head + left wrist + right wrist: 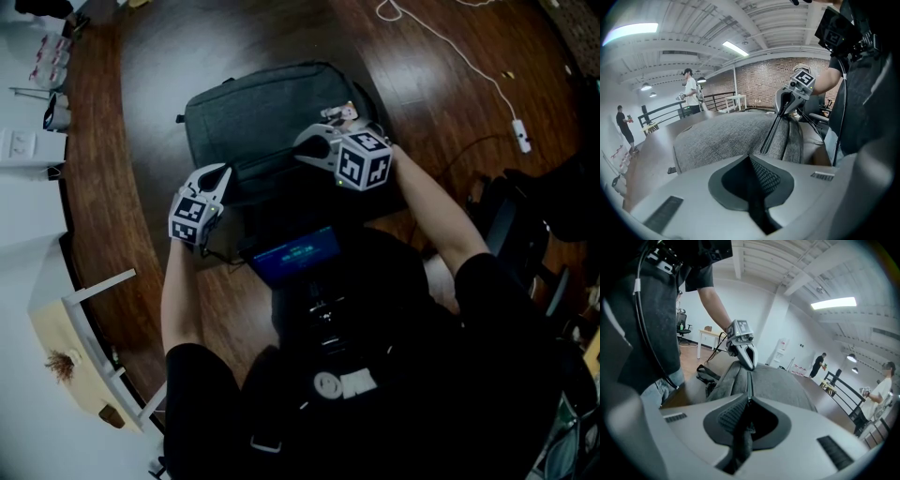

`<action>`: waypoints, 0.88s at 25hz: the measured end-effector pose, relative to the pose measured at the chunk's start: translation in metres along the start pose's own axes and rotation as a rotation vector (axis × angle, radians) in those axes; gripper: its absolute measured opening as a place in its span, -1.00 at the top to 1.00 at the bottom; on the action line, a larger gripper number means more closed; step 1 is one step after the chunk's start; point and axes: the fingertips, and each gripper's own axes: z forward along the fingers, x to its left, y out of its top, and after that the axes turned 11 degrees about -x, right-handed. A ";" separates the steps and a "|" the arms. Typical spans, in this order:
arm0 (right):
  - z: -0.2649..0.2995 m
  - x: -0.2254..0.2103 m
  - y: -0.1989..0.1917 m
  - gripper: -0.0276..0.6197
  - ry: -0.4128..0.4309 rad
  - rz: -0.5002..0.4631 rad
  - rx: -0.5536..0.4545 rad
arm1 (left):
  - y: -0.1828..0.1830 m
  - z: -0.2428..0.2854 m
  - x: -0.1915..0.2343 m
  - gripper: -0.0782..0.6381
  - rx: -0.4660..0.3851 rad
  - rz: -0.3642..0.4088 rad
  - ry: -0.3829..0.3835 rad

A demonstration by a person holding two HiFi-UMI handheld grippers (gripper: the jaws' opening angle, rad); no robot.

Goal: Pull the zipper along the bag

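Two grippers are clenched at opposite ends of the grey bag (253, 108), which lies in the middle of the dark wooden bench (141, 122). The left gripper (750, 157) has its jaws pressed together on a thin fold at the bag's near corner. The right gripper (750, 400) is closed on the dark fabric pull (743, 439), which hangs between its pads. The zipper (771, 136) runs along the bag's raised ridge between them.

The likeliest failure is the soft pull sliding out of the right gripper, since only a narrow strip is pinched. A sideways tug rather than one along the track could also wedge the slider or catch the lining. The left gripper's hold is slim too. If it gives, the whole bag would probably skid over the polished wood instead of the slider travelling. Which way the slider must go I cannot tell.

The bench is glossy and curves away at the left of the head view, with a white cable (450, 47) at the upper right. The room has a brick wall (764, 79), ceiling strip lights, a black railing (665, 112), and people standing far off.
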 end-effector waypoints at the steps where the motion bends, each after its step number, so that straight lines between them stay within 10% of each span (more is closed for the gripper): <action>1: 0.000 -0.001 -0.001 0.83 -0.002 -0.001 0.001 | 0.000 0.000 0.000 0.77 -0.001 -0.001 -0.001; 11: -0.006 0.002 -0.002 0.83 0.023 -0.213 0.075 | 0.002 0.000 -0.003 0.77 -0.001 -0.037 -0.019; 22: -0.025 -0.002 -0.027 0.84 -0.024 -0.157 0.099 | 0.001 -0.001 -0.001 0.77 -0.001 -0.049 -0.026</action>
